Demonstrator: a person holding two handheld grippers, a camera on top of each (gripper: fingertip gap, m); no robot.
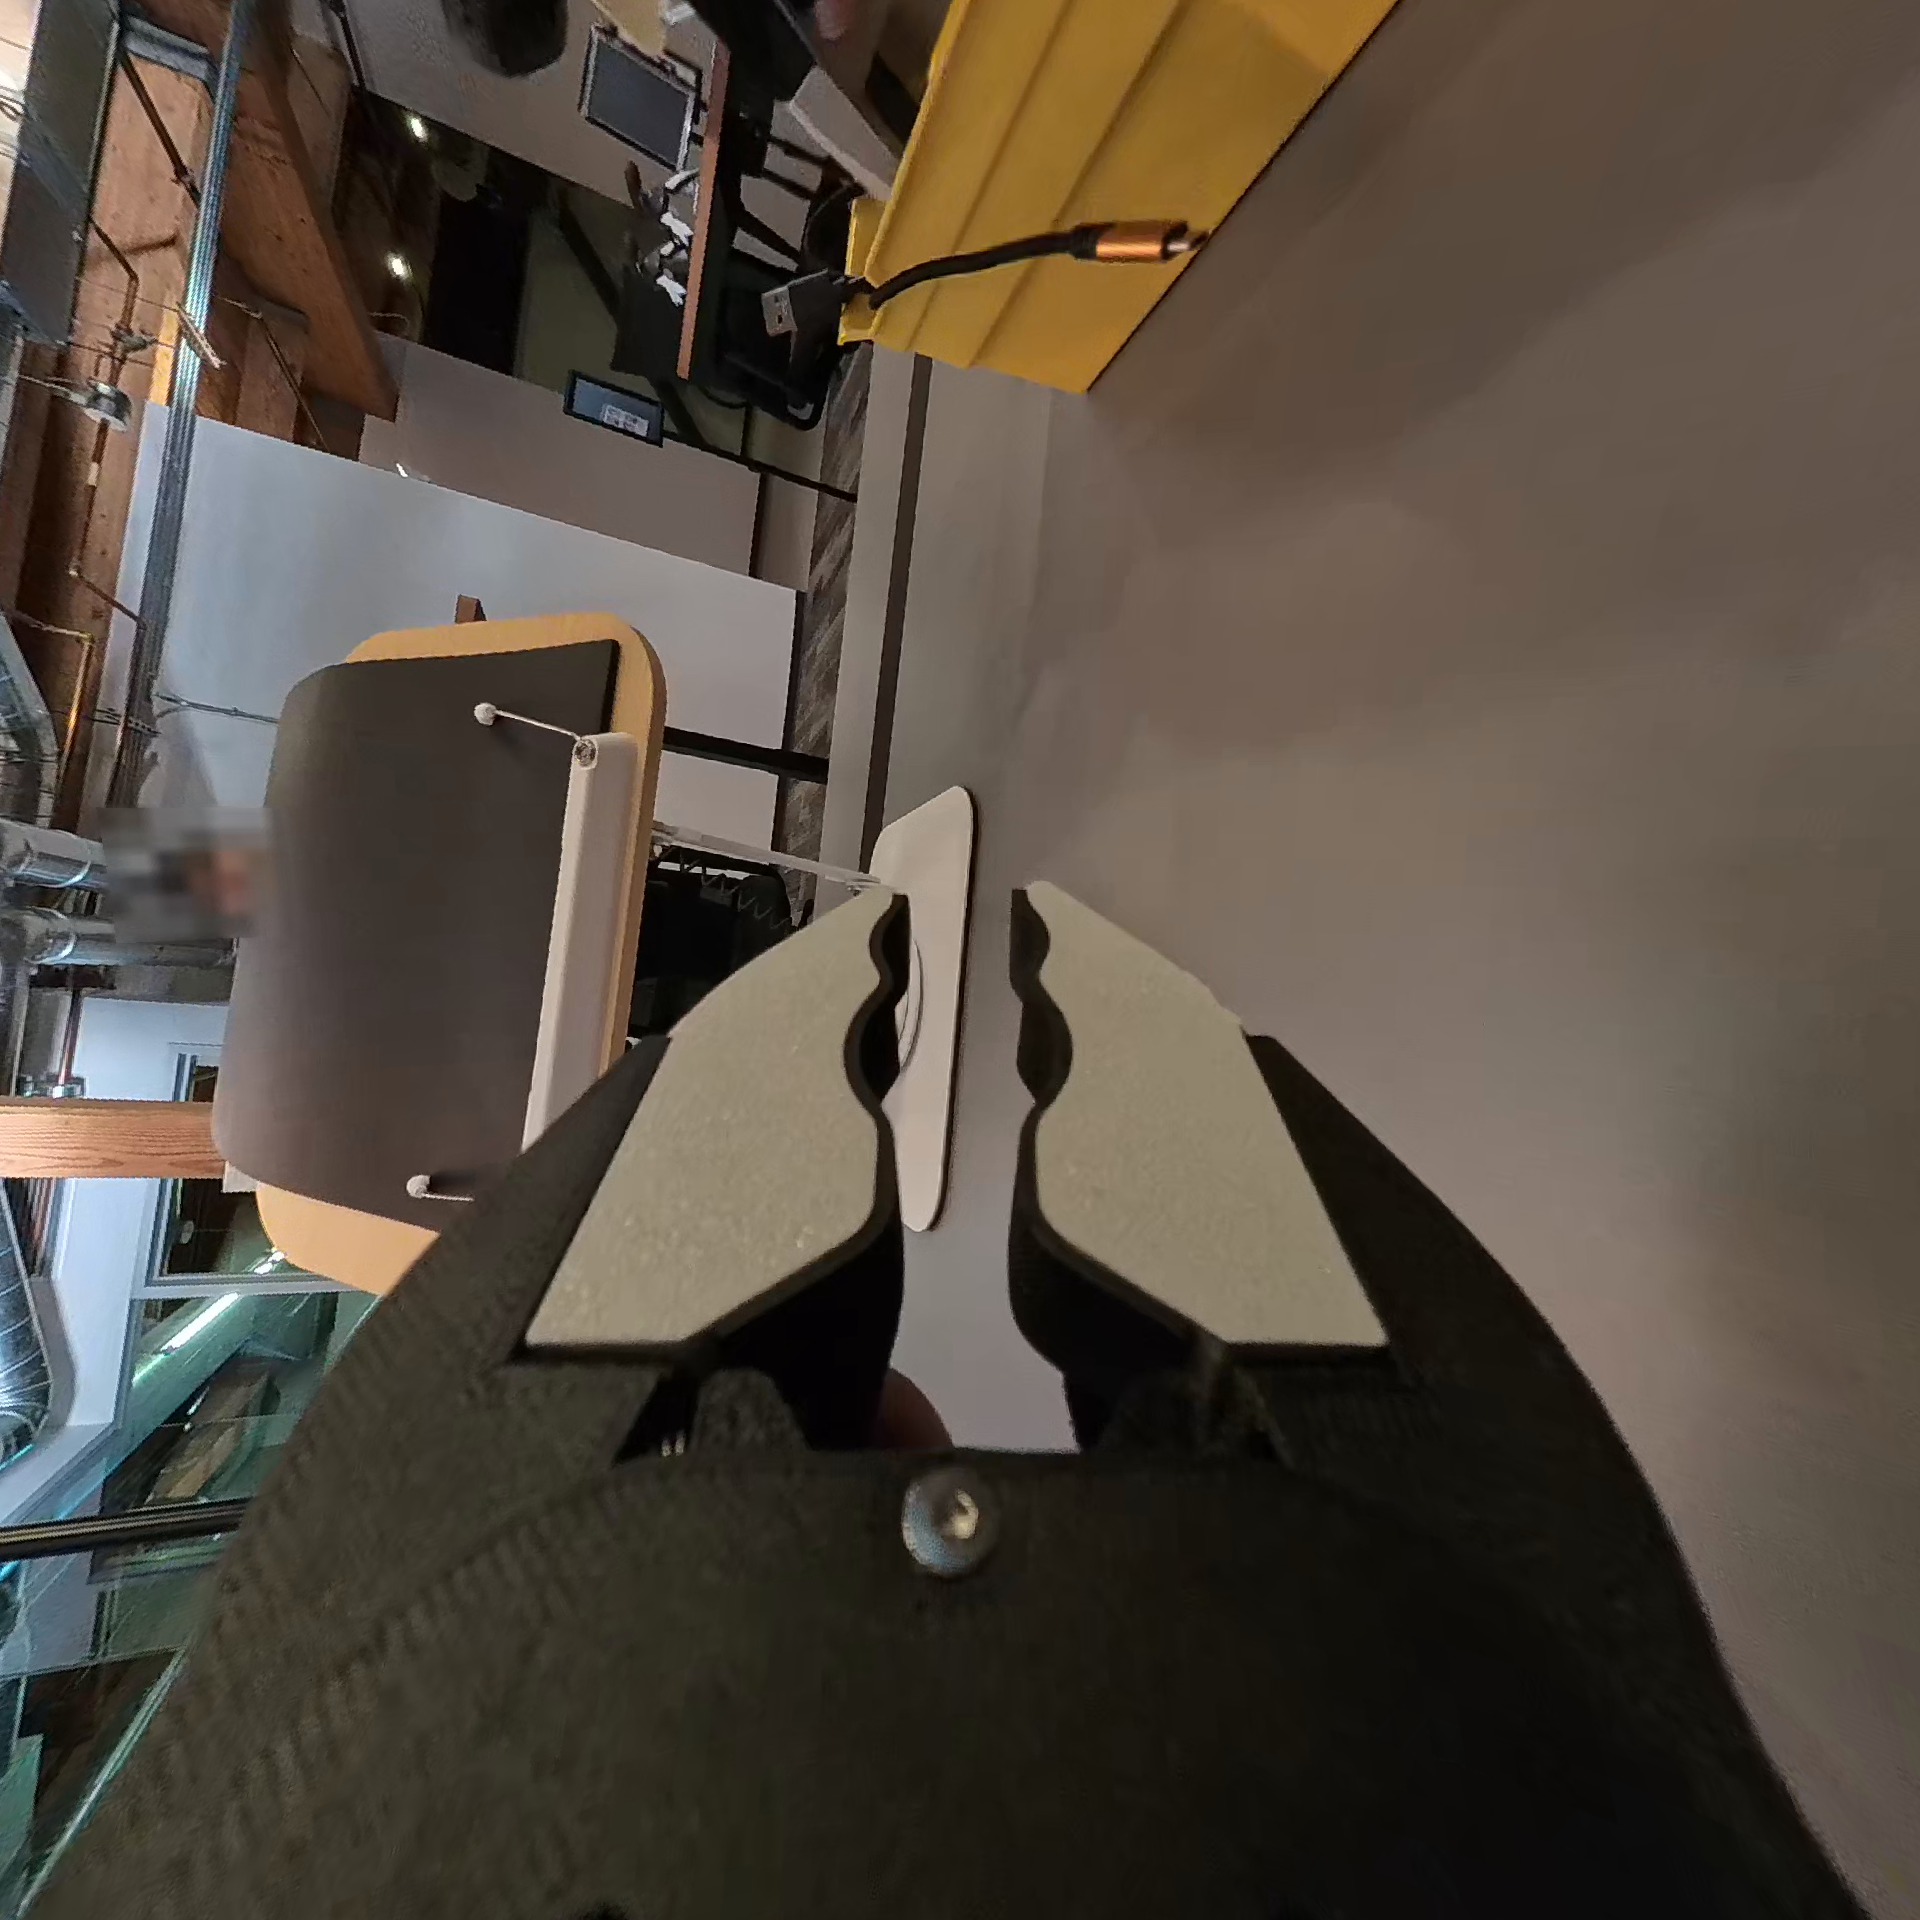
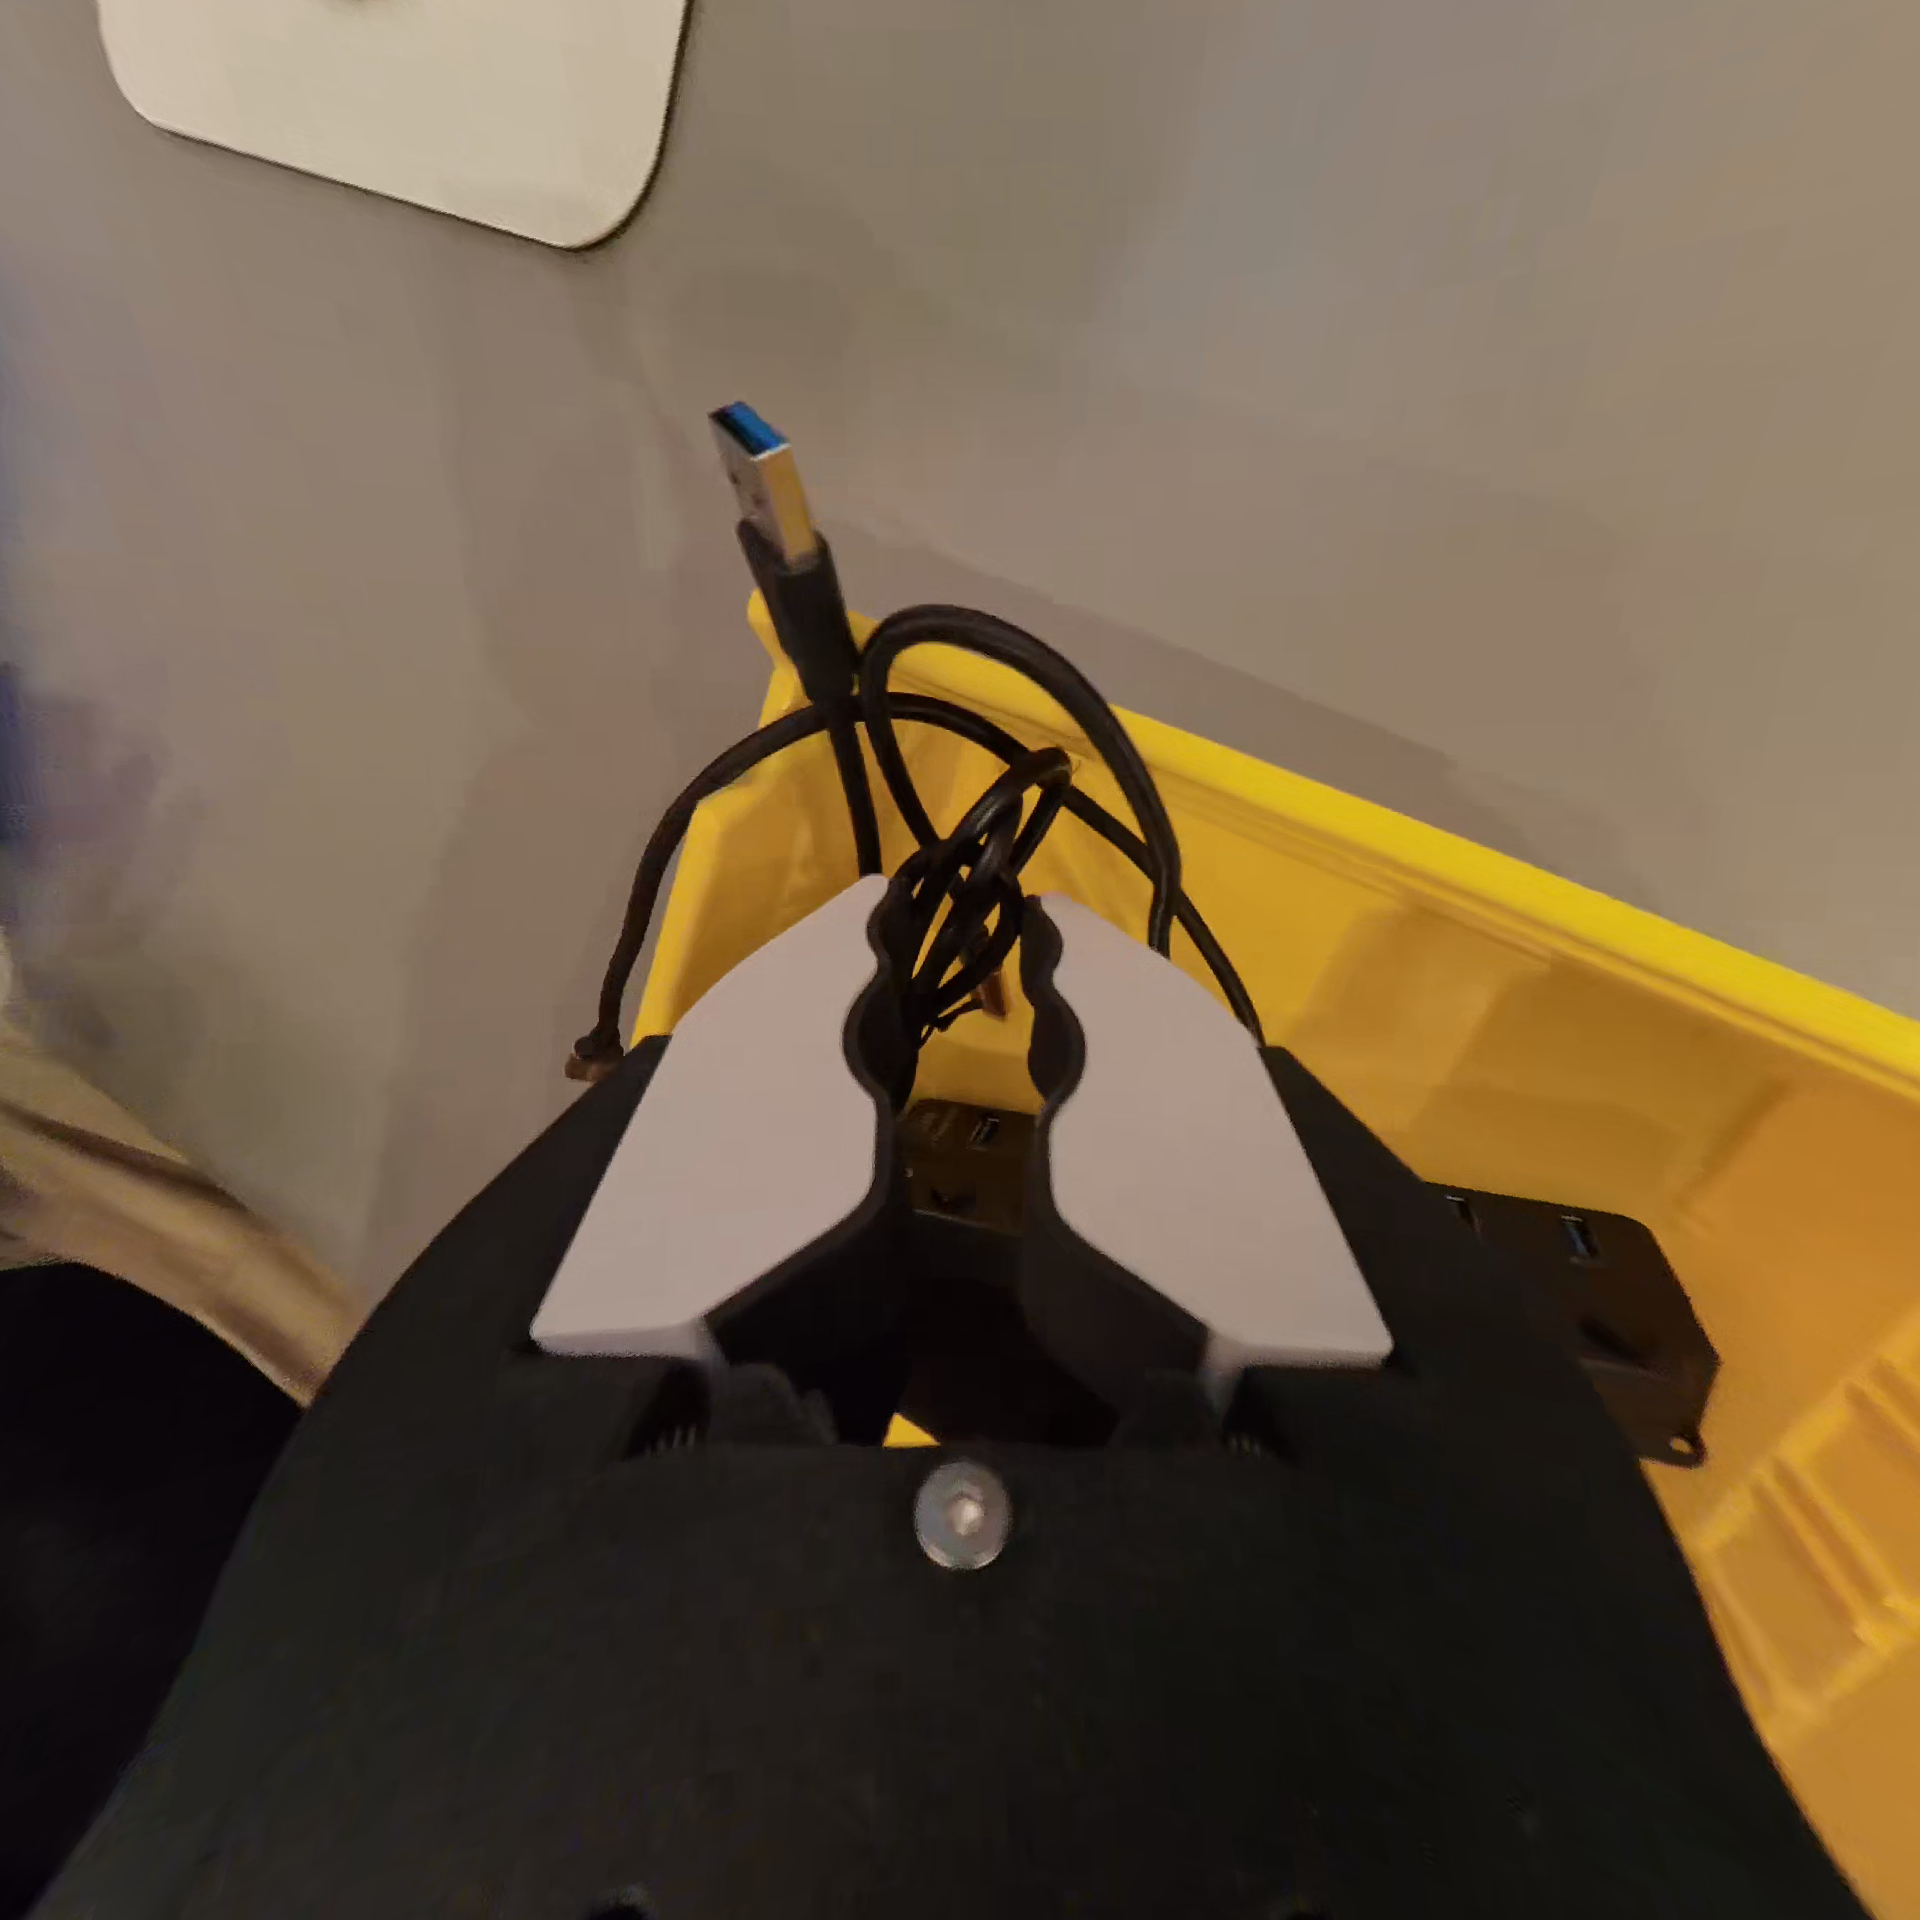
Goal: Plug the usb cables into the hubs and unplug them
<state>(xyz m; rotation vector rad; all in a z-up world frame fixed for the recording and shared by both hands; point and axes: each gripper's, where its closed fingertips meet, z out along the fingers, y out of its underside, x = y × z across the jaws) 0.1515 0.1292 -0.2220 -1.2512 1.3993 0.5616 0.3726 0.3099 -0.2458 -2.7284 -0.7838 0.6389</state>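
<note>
Above yellow bin (image 2: 1403, 894), right hand-held gripper (image 2: 954, 914), tangled cables (image 2: 966, 831)

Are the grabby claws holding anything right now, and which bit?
The left gripper is open and empty. The right gripper is around tangled black cables over the yellow bin; a real grip cannot be told.
</note>
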